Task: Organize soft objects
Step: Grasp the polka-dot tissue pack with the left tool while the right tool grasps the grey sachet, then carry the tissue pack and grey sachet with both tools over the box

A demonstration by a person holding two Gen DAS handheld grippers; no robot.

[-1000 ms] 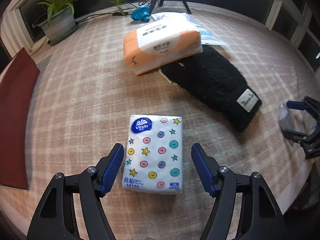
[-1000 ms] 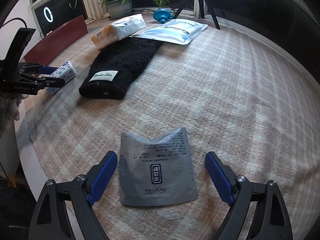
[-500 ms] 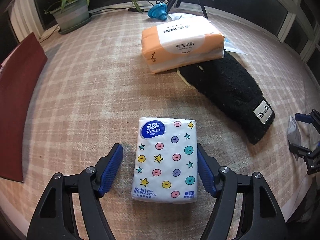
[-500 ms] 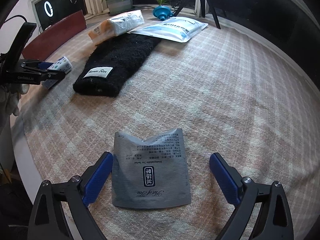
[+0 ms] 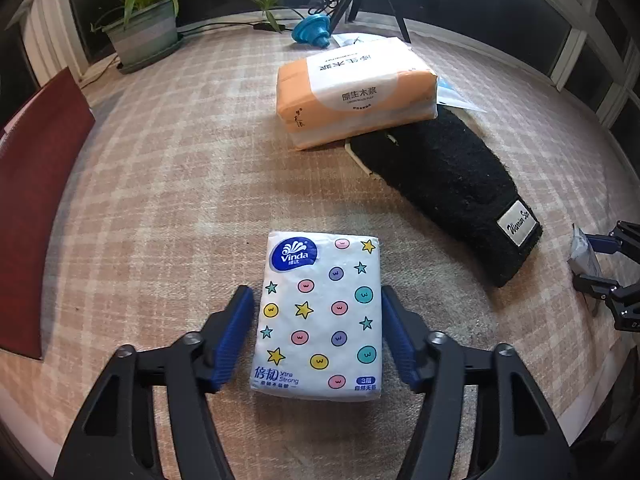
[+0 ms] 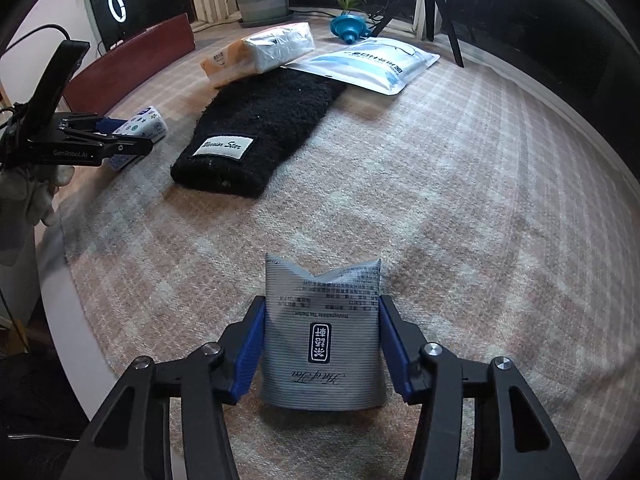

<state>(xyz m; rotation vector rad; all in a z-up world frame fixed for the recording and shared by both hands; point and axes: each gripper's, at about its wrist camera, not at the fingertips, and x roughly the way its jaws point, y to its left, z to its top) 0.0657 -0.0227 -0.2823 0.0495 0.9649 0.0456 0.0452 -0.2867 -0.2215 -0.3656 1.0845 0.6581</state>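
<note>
My left gripper (image 5: 318, 334) has closed onto the sides of a white Vinda tissue pack (image 5: 318, 312) with coloured dots and stars, lying on the checked tablecloth (image 5: 168, 184). My right gripper (image 6: 322, 344) has closed onto the sides of a grey striped tea pouch (image 6: 322, 336), which bulges upward between the blue pads. A black fuzzy pouch (image 5: 448, 184) with a white label lies further in. An orange-and-white tissue pack (image 5: 354, 90) rests partly on its far end. The left gripper also shows in the right wrist view (image 6: 116, 136).
A silver-blue flat bag (image 6: 368, 62) lies beyond the black pouch. A blue funnel-like object (image 5: 312, 32), a potted plant (image 5: 142, 30) and a tripod (image 6: 430, 4) stand at the far edge. A dark red chair back (image 5: 36, 184) is at the left. The table edge is close in front.
Both grippers have moved forward around their objects and narrowed from wide open. The left pads now press the tissue pack's sides, and the right pads squeeze the tea pouch so it buckles.
</note>
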